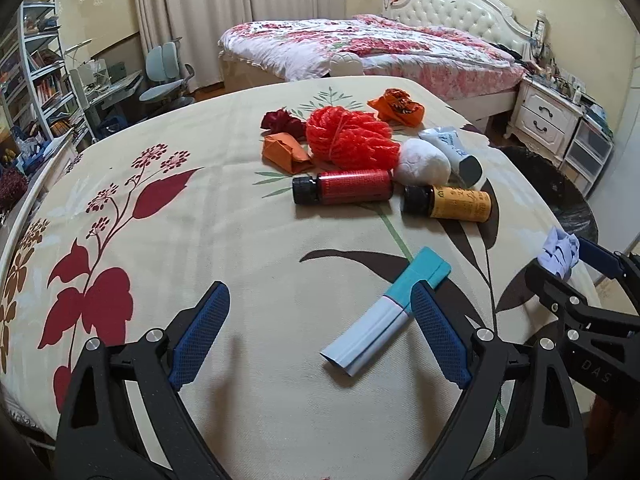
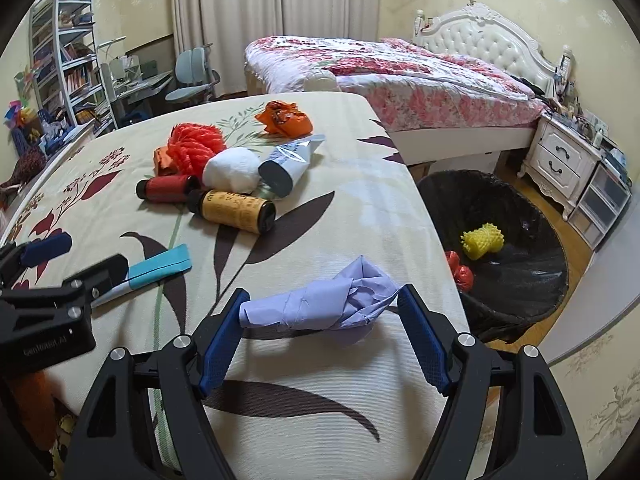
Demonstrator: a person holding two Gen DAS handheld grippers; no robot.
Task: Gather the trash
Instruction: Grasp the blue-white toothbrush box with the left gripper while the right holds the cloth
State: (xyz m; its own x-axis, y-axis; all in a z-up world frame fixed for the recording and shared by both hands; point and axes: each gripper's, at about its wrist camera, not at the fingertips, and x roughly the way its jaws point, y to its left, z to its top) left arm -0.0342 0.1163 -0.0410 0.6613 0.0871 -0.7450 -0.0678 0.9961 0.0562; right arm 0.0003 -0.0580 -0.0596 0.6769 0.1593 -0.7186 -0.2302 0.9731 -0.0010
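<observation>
My right gripper [image 2: 322,308] is shut on a crumpled lavender paper [image 2: 320,304], held just above the table edge; it also shows in the left wrist view [image 1: 558,254]. My left gripper [image 1: 320,296] is open above the floral tablecloth [image 1: 160,240], its right finger beside a teal and white wrapper [image 1: 384,312], which also shows in the right wrist view [image 2: 160,266]. Farther back lie a red bottle [image 1: 344,186], a yellow bottle [image 1: 452,202], a white ball [image 1: 424,162], a grey tube [image 1: 456,148], red netting [image 1: 348,136] and orange wrappers [image 1: 286,152].
A black-lined trash bin [image 2: 516,280] stands on the floor right of the table, holding a yellow foam net [image 2: 482,240] and a red piece [image 2: 462,272]. A bed [image 2: 400,76] and nightstand [image 2: 560,160] stand behind. Shelves and a desk chair [image 2: 192,76] are at the left.
</observation>
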